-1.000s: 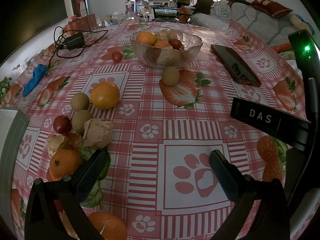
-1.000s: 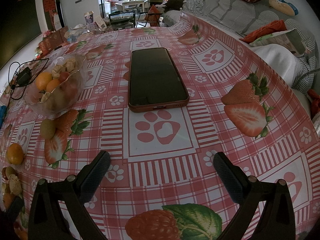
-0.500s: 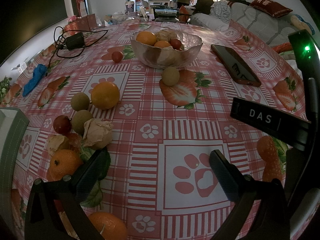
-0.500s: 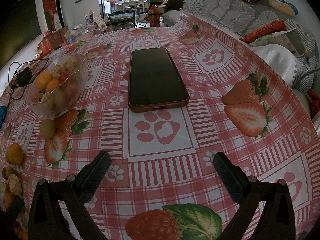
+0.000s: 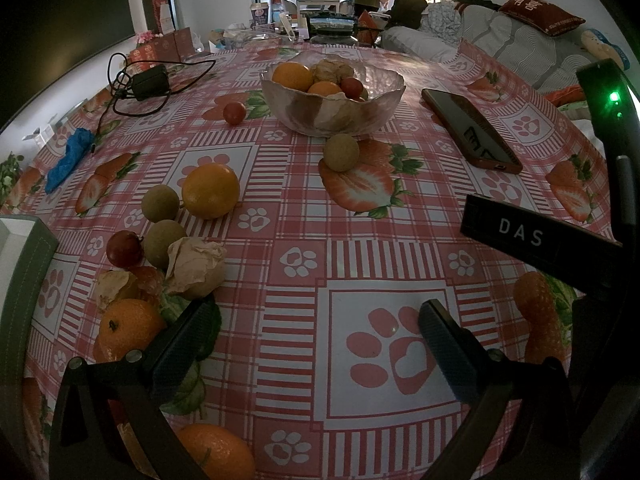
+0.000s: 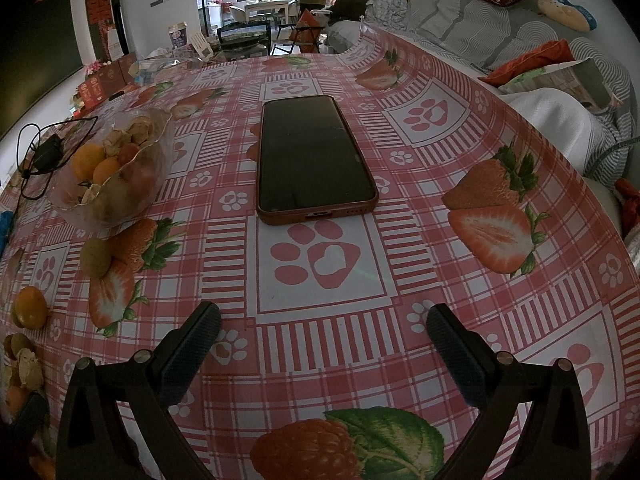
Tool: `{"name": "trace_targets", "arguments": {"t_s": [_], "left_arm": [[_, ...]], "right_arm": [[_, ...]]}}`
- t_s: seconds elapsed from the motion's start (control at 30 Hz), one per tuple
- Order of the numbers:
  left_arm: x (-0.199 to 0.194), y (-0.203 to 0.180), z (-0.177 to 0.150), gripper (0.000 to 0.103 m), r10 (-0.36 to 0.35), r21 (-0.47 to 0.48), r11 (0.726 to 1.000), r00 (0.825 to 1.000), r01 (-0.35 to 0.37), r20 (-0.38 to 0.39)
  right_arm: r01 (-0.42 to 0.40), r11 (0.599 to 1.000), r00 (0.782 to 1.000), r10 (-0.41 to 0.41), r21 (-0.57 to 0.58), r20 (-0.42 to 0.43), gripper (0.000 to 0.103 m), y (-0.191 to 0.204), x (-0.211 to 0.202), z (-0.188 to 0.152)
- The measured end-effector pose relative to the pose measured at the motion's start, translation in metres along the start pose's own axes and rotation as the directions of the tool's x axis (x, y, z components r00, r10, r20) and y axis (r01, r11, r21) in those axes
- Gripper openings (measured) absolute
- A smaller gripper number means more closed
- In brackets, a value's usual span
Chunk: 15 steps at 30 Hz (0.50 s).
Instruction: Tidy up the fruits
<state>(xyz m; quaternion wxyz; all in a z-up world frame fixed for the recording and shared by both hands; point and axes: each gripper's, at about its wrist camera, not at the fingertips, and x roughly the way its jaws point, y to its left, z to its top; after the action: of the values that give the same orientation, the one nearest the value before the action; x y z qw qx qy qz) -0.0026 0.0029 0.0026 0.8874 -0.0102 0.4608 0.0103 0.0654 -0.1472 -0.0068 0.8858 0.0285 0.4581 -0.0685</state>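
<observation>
the left gripper [image 5: 316,328] hangs low over the bench [image 5: 360,264], its jaws spread wide with nothing between them; only bare checked cloth with a paw print lies in the gap. the right gripper [image 6: 324,332] is the same, jaws spread and empty over open cloth, with a phone [image 6: 312,156] lying flat ahead of it.

the glass bowl [image 5: 376,96] stands toward the far middle of the bench and already holds oranges, a small red fruit and some papery husked fruit. a round tan fruit [image 5: 341,152] sits just in front of the bowl, apart from it, and a small red fruit [image 5: 234,113] lies to the bowl's left.

the rest of the loose fruit is bunched near the left side: a large orange [image 5: 211,190] touching a tan fruit [image 5: 160,203], then another tan fruit [image 5: 163,238], a red one [image 5: 124,249], a husked fruit [image 5: 196,268] and an orange [image 5: 130,327] just beside the left finger. one more orange [image 5: 218,452] sits at the near edge, partly hidden by the gripper.

the stretch between this cluster and the bowl is open cloth. a cable and charger [image 5: 150,80] lie at the far left, and a blue thing [image 5: 68,158], perhaps a crumpled cloth, lies near the left edge.
</observation>
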Motion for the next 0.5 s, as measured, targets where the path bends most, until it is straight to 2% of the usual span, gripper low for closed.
{"name": "trace_targets", "arguments": {"t_s": [0.23, 0.37, 0.43, 0.5], "left_arm": [[0.002, -0.001, -0.001, 0.103, -0.004, 0.005, 1.000, 1.000, 0.004, -0.002], [-0.007, 0.001, -0.007, 0.103, -0.078, 0.092, 0.992, 0.996, 0.082, -0.043], [-0.031, 0.013, -0.009, 0.103, -0.117, 0.106, 0.987, 0.992, 0.121, -0.037], [-0.073, 0.031, -0.008, 0.103, -0.130, 0.127, 0.984, 0.991, 0.125, 0.032]], "right_arm": [[0.000, 1.000, 1.000, 0.000, 0.000, 0.000, 0.103, 0.000, 0.000, 0.000], [-0.010, 1.000, 1.000, 0.010, -0.015, -0.015, 0.103, 0.000, 0.000, -0.001], [-0.025, 0.998, 0.992, 0.017, -0.057, -0.126, 0.103, 0.003, -0.002, 0.004], [-0.035, 0.998, 0.975, 0.024, -0.047, -0.221, 0.103, 0.003, -0.015, 0.004]]}}
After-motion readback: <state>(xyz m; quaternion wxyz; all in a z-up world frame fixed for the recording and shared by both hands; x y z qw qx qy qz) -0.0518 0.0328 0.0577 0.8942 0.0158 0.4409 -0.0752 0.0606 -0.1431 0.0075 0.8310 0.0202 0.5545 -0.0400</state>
